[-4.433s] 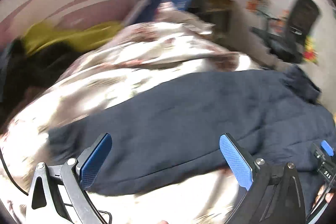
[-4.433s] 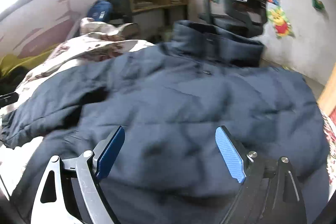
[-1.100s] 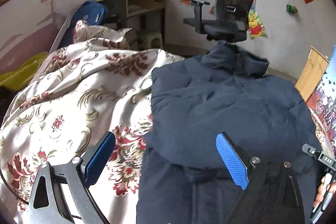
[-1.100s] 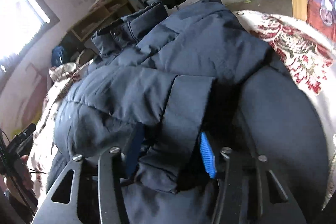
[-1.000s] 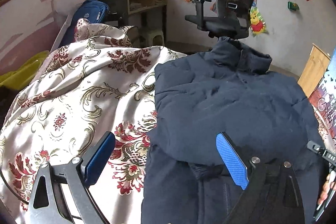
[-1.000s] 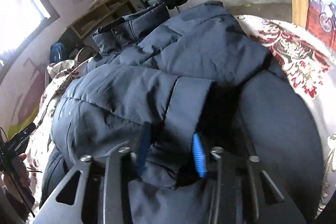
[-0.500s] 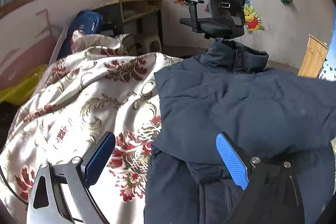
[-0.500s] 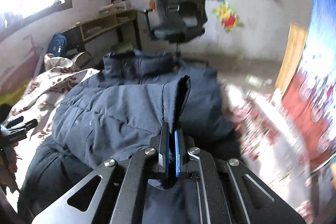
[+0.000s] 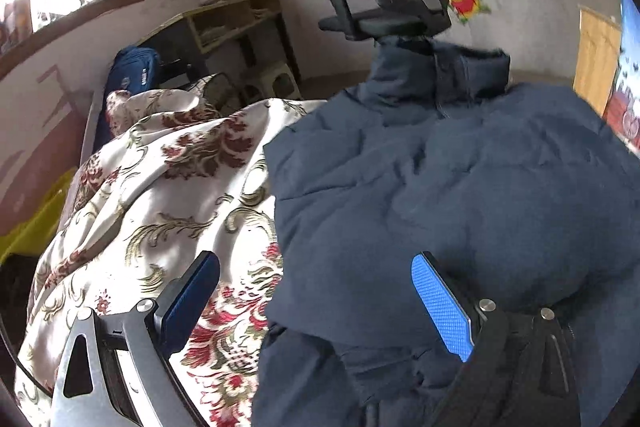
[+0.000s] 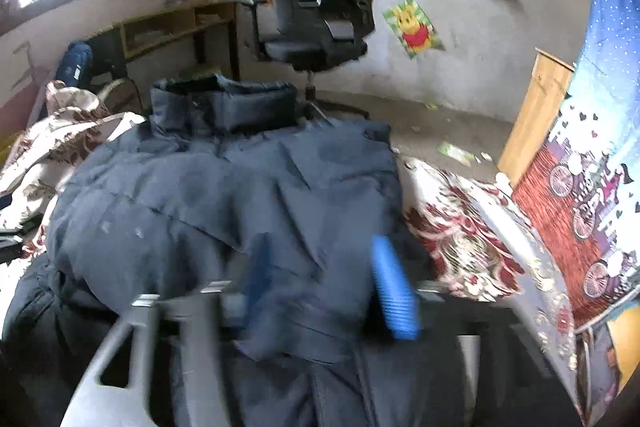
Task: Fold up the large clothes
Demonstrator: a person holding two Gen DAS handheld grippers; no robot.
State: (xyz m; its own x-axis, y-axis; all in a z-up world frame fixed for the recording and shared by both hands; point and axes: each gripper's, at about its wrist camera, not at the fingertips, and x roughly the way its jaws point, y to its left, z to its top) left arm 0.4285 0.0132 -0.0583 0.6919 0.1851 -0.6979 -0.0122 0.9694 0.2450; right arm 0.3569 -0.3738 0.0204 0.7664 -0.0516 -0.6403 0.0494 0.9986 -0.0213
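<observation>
Right wrist: office chair point(image 10: 320, 7) stands behind jacket point(image 10: 240, 195).

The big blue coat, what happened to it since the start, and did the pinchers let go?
The coat first lay spread flat with its sleeves out; now both sleeves are folded in over its body. The right gripper pinched the sleeve cuff, carried it across, and has just opened and let go. The left gripper stayed open throughout, holding nothing. The coat stays on the flowered bedspread, collar toward the office chair.
</observation>
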